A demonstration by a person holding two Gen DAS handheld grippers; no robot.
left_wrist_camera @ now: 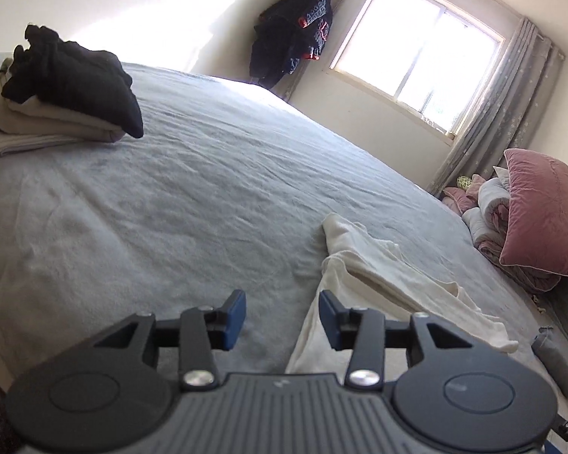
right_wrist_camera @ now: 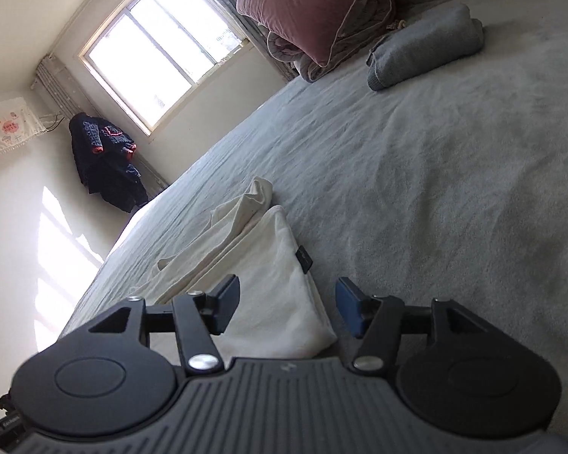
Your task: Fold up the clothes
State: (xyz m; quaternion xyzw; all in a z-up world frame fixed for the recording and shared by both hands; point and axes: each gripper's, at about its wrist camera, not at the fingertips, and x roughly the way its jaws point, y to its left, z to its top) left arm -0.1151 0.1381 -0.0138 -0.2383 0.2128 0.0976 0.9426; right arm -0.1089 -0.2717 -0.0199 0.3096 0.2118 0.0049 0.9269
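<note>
White garment (right_wrist_camera: 272,276) lies on grey bedsheet (left_wrist_camera: 170,196), partly folded lengthwise, sleeve end trailing. Left gripper (left_wrist_camera: 282,317) and right gripper (right_wrist_camera: 287,302) hover over near edge, jaws apart, empty. Folded stack (left_wrist_camera: 53,113) sits well apart, likely keeping work area free.

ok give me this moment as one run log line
left gripper: open, empty | right gripper: open, over white garment | garment: partly folded on grey bed | folded stack: far corner

white garment (right_wrist_camera: 269,283): 1 | folded pile (left_wrist_camera: 56,102): 1 | pink pillow (left_wrist_camera: 541,212): 1 | window (left_wrist_camera: 416,49): 1
</note>
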